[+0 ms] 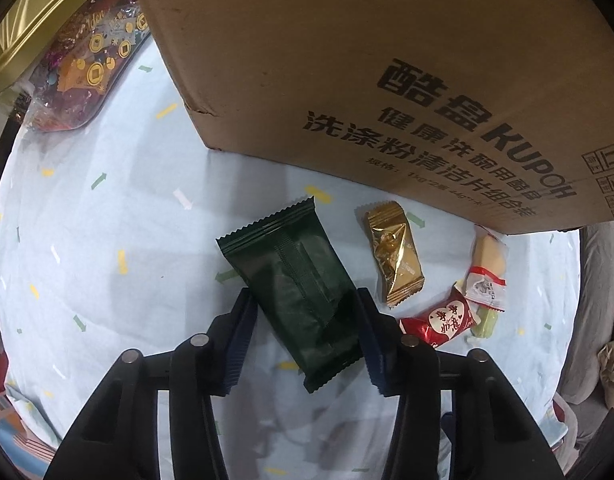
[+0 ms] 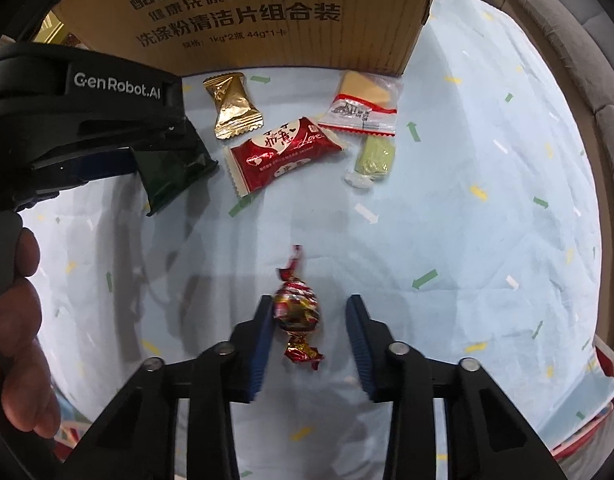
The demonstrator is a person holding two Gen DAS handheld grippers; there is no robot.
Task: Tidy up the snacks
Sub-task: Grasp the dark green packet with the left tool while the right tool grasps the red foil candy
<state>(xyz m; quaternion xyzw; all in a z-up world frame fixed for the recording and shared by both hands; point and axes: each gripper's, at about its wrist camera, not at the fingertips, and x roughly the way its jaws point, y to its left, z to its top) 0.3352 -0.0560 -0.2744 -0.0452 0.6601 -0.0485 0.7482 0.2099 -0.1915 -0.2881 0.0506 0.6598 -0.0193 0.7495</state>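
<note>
Now both grippers point down over the cloth (image 2: pixel 467 152). Left gripper (image 1: pixel 305 334) pinches the green packet (image 1: pixel 295 292) across its width, likely to lift it. Right gripper (image 2: pixel 309 334) straddles the twist candy (image 2: pixel 297 308), one finger (image 2: pixel 263 336) touching, the other clear; remaining snacks lie far, by the box (image 2: pixel 267 12).

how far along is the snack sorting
Done: nothing visibly sorted yet. In hand: the left gripper straddles the green packet; the right gripper brackets the twist candy, one pad touching it. Left: the gold, red, clear and pale green snacks lie by the box.
</note>
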